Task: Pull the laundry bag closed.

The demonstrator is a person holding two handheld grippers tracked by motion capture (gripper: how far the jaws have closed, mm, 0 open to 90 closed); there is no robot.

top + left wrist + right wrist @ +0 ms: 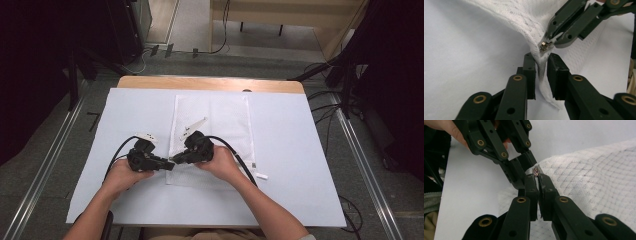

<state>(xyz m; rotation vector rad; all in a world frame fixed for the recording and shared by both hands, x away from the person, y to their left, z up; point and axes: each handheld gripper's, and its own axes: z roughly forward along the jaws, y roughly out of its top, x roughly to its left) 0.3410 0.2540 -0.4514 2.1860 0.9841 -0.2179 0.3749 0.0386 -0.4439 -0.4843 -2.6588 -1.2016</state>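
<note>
Lengthwise: mesh bag (212, 125) front-to-back.

A white mesh bag (212, 137) lies flat on the white sheet (290, 150) covering the table. At the bag's near left edge, the 2 grippers meet tip to tip: the left gripper (169, 165) from the bag's left, the right gripper (176, 159) over the bag. A small white tag (261, 176) lies just right of the bag's near corner.
</note>
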